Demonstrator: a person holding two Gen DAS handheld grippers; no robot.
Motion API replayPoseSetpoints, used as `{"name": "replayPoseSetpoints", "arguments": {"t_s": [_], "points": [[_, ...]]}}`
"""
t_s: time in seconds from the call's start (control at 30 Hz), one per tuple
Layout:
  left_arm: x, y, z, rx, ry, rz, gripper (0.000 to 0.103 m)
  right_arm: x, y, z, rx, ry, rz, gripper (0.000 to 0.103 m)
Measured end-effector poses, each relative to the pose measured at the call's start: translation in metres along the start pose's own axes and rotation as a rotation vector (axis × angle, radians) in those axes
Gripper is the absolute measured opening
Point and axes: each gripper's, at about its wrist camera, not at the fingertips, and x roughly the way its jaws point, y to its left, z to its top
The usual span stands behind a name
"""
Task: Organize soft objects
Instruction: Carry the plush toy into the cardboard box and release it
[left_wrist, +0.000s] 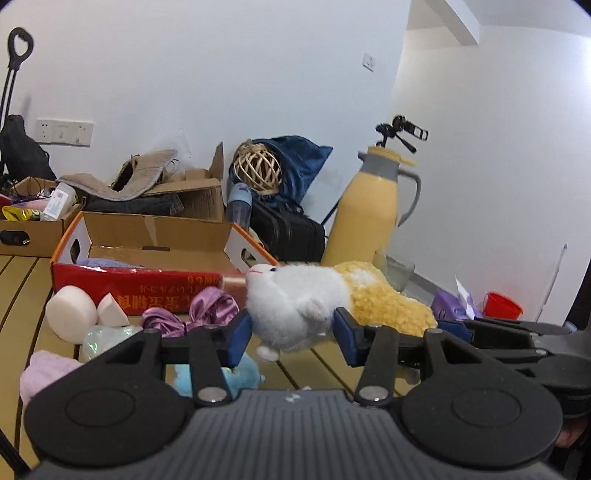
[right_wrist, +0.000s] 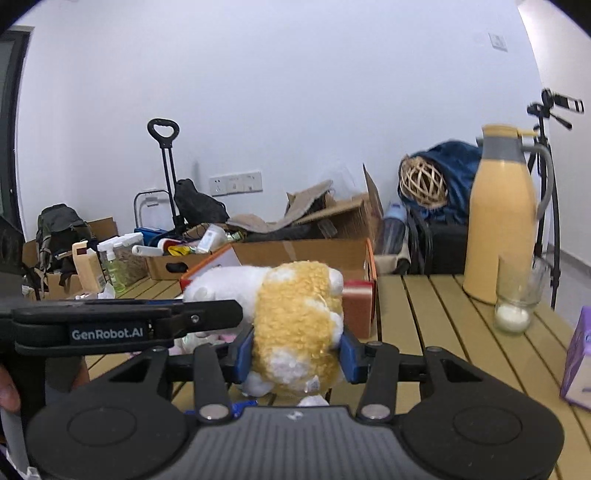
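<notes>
A white and yellow plush toy (left_wrist: 295, 306) hangs above the slatted wooden table (right_wrist: 436, 314), held at both ends. My left gripper (left_wrist: 293, 332) is shut on its white head end. My right gripper (right_wrist: 295, 356) is shut on its yellow body (right_wrist: 295, 317). In front of it stands an open red and orange cardboard box (left_wrist: 147, 288) with cloth inside. On the table near the box lie a round white sponge (left_wrist: 72, 312), a wedge sponge (left_wrist: 110, 310), a purple satin scrunchie (left_wrist: 199, 314), a blue plush (left_wrist: 243, 373) and a pink cloth (left_wrist: 44, 373).
A yellow thermos jug (right_wrist: 502, 221) and a glass jar (right_wrist: 515, 295) stand at the table's right. A purple tissue pack (right_wrist: 578, 354) and a red cup (left_wrist: 502, 304) are nearer the right edge. Cluttered cardboard boxes (right_wrist: 177, 266) and bags line the back wall.
</notes>
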Motion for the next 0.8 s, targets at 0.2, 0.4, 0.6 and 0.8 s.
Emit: {"name": "replayPoseSetpoints", "arguments": {"t_s": [0.2, 0.4, 0.6, 0.8], "points": [[0.023, 0.021, 0.034, -0.011, -0.003, -0.006, 0.049, 0.034, -0.004, 0.036, -0.003, -0.011, 0.016, 0.045], [0.110, 0.071, 0.095, -0.055, 0.079, 0.003, 0.049, 0.135, -0.032, 0.097, 0.011, 0.056, 0.021, 0.045], [0.221, 0.135, 0.133, -0.164, 0.250, 0.040, 0.047, 0.264, -0.071, 0.132, 0.117, 0.196, 0.022, 0.045], [0.298, 0.174, 0.127, -0.164, 0.303, 0.129, 0.043, 0.354, -0.096, 0.121, 0.159, 0.274, -0.038, 0.045]]}}
